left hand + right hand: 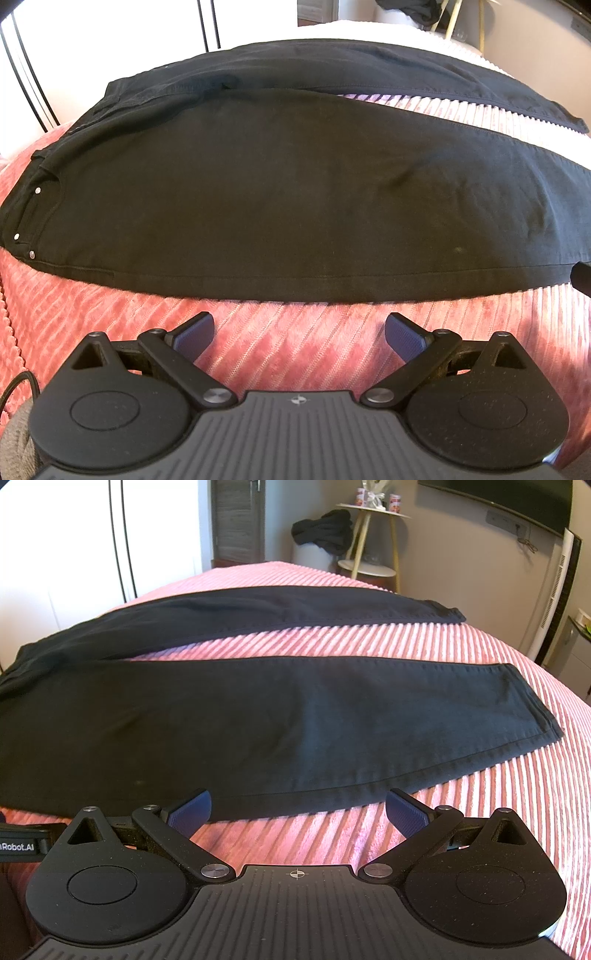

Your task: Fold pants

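Black pants (258, 192) lie flat on a pink ribbed bedspread (295, 332), waist at the left, both legs spread apart and running right. In the right wrist view the near leg (295, 723) ends in a hem at the right and the far leg (295, 609) lies behind it. My left gripper (299, 332) is open and empty, just in front of the near edge of the upper leg. My right gripper (299, 812) is open and empty, its left fingertip (192, 812) over the near leg's lower seam.
The bedspread (443, 646) shows between the legs. Behind the bed stand a small round side table (373, 535) with a dark garment (325, 528) beside it, a white wall and a TV on the right wall.
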{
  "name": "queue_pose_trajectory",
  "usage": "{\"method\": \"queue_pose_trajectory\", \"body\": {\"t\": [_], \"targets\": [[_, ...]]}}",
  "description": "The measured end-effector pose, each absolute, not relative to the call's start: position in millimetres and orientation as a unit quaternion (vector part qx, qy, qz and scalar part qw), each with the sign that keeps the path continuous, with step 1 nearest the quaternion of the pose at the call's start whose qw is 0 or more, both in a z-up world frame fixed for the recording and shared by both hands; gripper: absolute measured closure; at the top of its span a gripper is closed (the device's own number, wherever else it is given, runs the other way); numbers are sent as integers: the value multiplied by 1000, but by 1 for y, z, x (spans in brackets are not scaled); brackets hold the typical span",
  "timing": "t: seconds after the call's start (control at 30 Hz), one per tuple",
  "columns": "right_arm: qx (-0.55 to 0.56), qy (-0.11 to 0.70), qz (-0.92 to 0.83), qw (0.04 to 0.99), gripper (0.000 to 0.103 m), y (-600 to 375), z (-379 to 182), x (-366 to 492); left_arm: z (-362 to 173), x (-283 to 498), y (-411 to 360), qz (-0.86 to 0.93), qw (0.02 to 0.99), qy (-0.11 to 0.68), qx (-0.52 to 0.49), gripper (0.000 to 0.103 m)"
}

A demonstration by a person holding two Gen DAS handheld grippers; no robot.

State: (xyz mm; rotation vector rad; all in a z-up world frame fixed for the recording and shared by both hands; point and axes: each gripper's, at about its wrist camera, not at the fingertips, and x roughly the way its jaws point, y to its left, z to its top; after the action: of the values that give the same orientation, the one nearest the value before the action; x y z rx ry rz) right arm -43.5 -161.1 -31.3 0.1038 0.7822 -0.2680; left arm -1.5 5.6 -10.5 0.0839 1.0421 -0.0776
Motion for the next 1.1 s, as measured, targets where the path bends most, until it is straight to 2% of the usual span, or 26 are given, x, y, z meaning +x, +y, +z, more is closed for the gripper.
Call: {"method": "queue_pose_trajectory", "body": {"t": [1.1], "targets": [[51, 381, -130, 914, 0, -161, -34, -42, -10, 2, 8, -40, 862, 503, 36, 4]]}}
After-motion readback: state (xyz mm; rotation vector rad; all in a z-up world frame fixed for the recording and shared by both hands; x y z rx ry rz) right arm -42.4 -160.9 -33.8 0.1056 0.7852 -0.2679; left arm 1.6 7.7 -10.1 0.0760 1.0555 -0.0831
